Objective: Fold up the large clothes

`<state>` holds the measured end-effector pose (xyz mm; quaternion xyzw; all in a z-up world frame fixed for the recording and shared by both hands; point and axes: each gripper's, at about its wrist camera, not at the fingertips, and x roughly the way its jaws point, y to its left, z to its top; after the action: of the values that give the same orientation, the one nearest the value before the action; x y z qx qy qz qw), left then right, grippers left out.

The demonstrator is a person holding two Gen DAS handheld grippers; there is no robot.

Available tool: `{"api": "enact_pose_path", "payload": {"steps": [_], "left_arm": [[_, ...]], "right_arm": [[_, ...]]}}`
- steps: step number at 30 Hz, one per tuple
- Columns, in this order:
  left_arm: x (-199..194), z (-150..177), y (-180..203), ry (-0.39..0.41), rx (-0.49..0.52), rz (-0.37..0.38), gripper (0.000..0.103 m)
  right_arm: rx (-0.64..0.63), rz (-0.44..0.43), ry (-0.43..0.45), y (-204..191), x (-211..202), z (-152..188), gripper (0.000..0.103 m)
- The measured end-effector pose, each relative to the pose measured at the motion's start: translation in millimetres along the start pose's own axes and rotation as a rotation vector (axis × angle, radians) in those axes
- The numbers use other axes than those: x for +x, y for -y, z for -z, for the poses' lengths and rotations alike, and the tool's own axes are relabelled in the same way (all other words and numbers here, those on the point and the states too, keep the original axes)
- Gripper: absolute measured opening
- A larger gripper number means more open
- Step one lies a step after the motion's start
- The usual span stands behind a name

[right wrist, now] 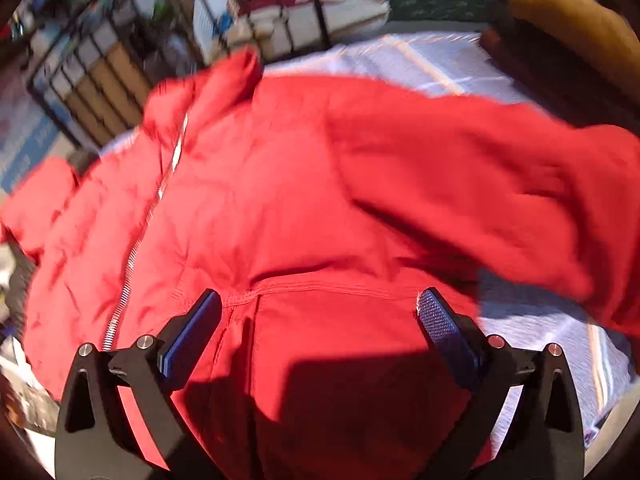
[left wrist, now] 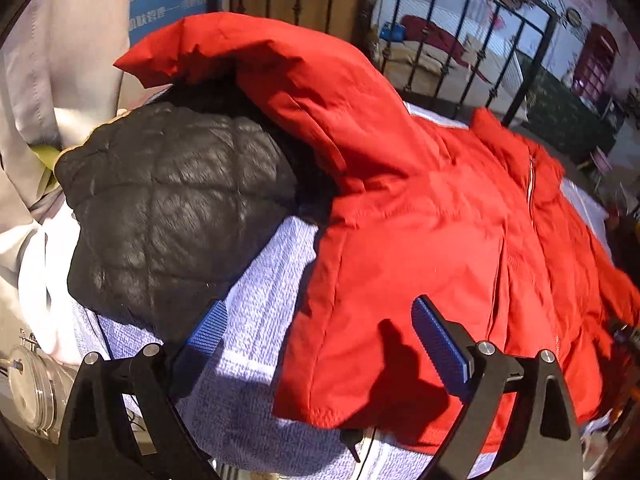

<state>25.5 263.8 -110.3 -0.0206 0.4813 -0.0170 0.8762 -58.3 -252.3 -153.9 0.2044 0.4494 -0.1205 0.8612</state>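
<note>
A large red jacket (left wrist: 420, 208) lies spread, zip up, on a pale lavender cloth (left wrist: 248, 392). One red sleeve (left wrist: 248, 52) drapes over a black quilted garment (left wrist: 172, 204) at the left. My left gripper (left wrist: 320, 332) is open and empty, just above the jacket's lower left hem. In the right wrist view the jacket (right wrist: 280, 200) fills the frame, its zip (right wrist: 160, 188) running up the left and a sleeve (right wrist: 480, 192) stretched to the right. My right gripper (right wrist: 320, 320) is open and empty over the jacket's lower part.
A black iron railing (left wrist: 460, 40) stands behind the cloth-covered surface. A pale grey garment (left wrist: 60, 80) hangs at the left and a clear plastic jar (left wrist: 32, 388) sits at the lower left. A brown cushion (right wrist: 572, 20) lies at the far right corner.
</note>
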Motion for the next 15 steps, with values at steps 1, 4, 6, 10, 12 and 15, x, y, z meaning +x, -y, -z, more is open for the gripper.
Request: {"api": "enact_pose_path", "payload": {"steps": [1, 4, 6, 10, 12, 15], "left_arm": [[4, 7, 4, -0.013, 0.029, -0.015, 0.092], [19, 20, 0, -0.049, 0.030, 0.012, 0.095], [30, 22, -8, -0.077, -0.026, 0.052, 0.096], [59, 25, -19, -0.176, -0.132, 0.158, 0.096], [65, 27, -18, -0.199, -0.152, 0.165, 0.096], [60, 27, -8, -0.190, -0.124, 0.183, 0.082]], "right_arm": [[0.014, 0.013, 0.028, 11, -15, 3, 0.098], [0.063, 0.054, 0.049, 50, -43, 15, 0.098], [0.105, 0.009, -0.008, 77, -47, 30, 0.098], [0.188, -0.084, -0.155, 103, -27, 67, 0.097], [0.291, -0.193, -0.176, 109, -20, 79, 0.090], [0.336, -0.245, -0.170, 99, -16, 81, 0.070]]}}
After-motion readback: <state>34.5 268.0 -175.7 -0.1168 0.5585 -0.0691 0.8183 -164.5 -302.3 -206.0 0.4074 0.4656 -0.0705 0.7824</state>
